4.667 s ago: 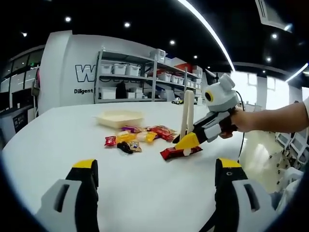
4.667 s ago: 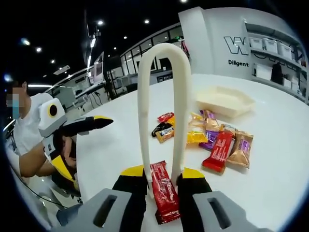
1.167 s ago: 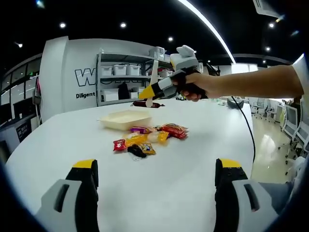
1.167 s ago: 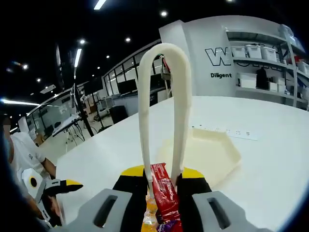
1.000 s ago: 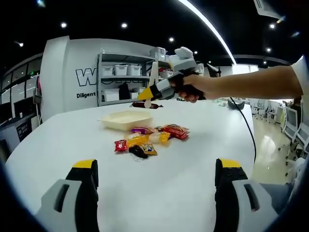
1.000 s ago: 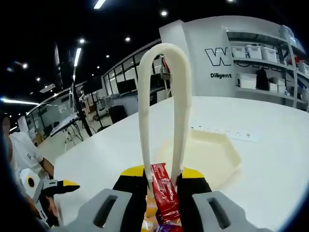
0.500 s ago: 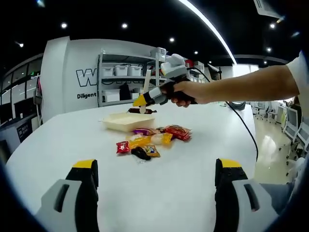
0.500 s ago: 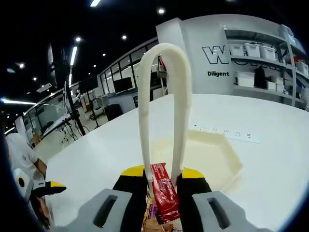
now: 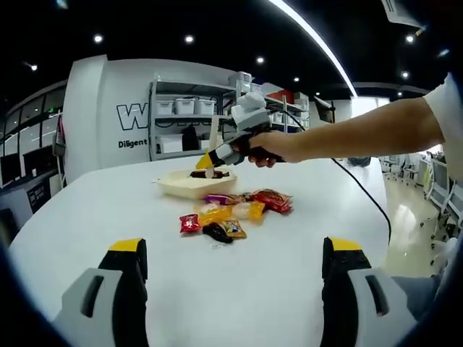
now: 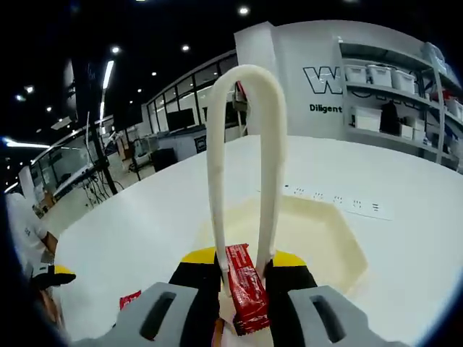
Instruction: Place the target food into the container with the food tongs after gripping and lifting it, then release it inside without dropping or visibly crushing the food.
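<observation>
In the left gripper view, the left gripper hangs low over the white table with its jaws spread wide and nothing between them, set well back from the work, probably to stay out of the way. Farther off, the right gripper, held in a person's hand, reaches over the shallow cream tray; the tongs it carries point down into the tray with a dark red bar at their tips, so the bar looks to be over or just inside the tray rather than beside it. A loose heap of wrapped sweets lies on the table just in front of the tray, apart from it, with shelves of bins against the far wall. In the right gripper view, the right gripper is clamped narrow on the two legs of the cream tongs, and that squeeze pinches the red snack bar between them; the wrapper looks whole and not flattened. The tray spreads directly beyond and below the bar, which fits a carry ending above its middle. One red sweet lies on the table to the lower left. Easing the squeeze gently while low over the tray should let the bar settle without a drop.
</observation>
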